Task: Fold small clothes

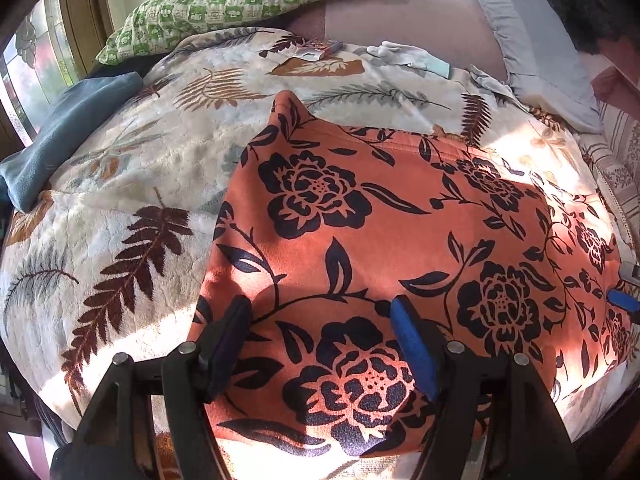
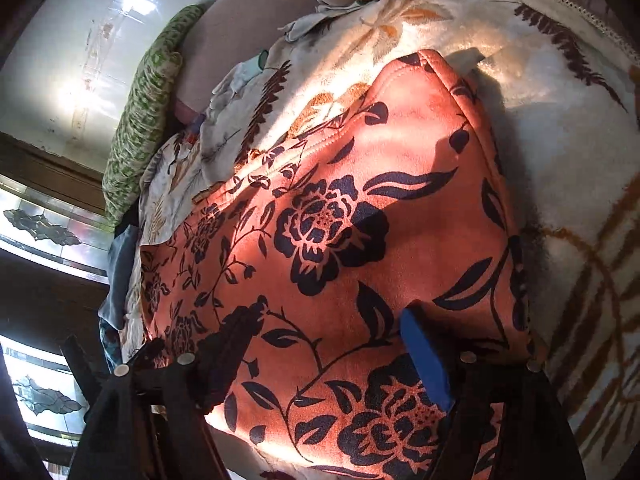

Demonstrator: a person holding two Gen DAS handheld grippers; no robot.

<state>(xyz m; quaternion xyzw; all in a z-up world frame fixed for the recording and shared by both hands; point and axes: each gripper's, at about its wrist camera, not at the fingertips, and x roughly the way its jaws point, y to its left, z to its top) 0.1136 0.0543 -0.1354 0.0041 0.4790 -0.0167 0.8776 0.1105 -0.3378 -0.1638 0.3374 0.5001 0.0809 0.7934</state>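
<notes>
sunlit bed with leaf-print blanket [image 1: 120, 184]: orange floral garment [image 1: 360, 240] lies spread flat on it, seemingly folded partway, further folds judged pending; my left gripper [image 1: 320, 344] and right gripper [image 2: 332, 344] hover above it, fingers wide, gripping nothing.

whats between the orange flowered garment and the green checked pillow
In the left wrist view, only the leaf-print blanket lies between the orange floral garment and the green checked pillow; nothing rests on that stretch.
</notes>
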